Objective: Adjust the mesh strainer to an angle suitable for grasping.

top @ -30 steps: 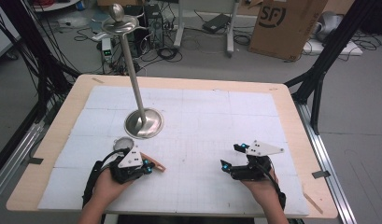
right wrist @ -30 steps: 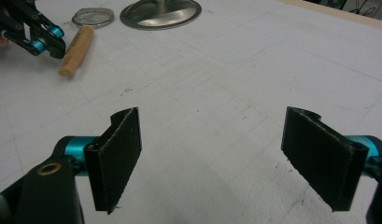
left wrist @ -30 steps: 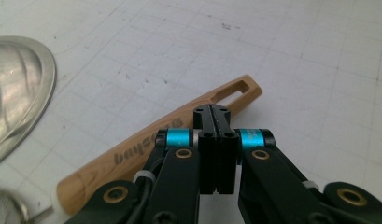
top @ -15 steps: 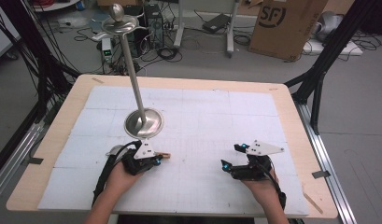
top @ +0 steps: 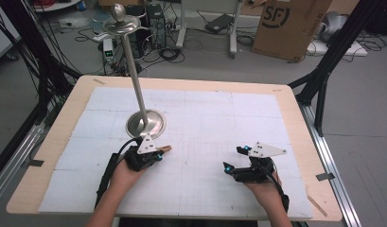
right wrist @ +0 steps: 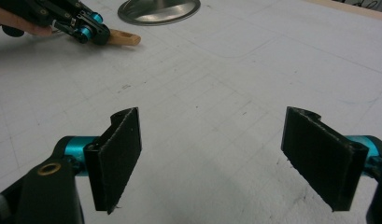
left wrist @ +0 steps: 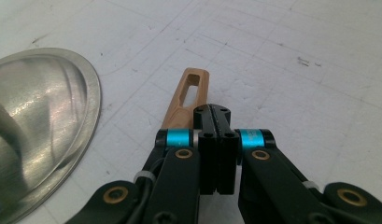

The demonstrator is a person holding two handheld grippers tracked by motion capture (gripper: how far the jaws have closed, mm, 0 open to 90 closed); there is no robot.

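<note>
Left gripper (left wrist: 215, 116) has its two black jaws pressed together, and a small wooden piece (left wrist: 186, 100) juts out from between or just under their tips. From the left gripper view I cannot say for certain whether the jaws pinch its near end or merely lie over it, since that end is hidden behind them; the way it lines up with the jaws suggests a grip.

That wooden piece is flat and narrow, with a slot cut near its free end, and it lies low over the white mat (top: 205, 123). Its long axis runs straight on from the jaws, pointing away from the left hand (top: 122, 172). In the high view the free end (top: 165, 148) points toward the middle of the table.

Just beside it, on the far left side, sits the round steel base (left wrist: 37, 126) of a tall stand (top: 134, 75); the piece is close to the rim but apart from it. The pole rises from that base to a small dish and knob at the top.

Well apart, the right gripper (right wrist: 212, 158) rests near the table's right front with its jaws spread wide and nothing between them. From there the wooden piece (right wrist: 123, 38) lies far off to the left, so the left hand is by far the nearer one for any move with it.
</note>
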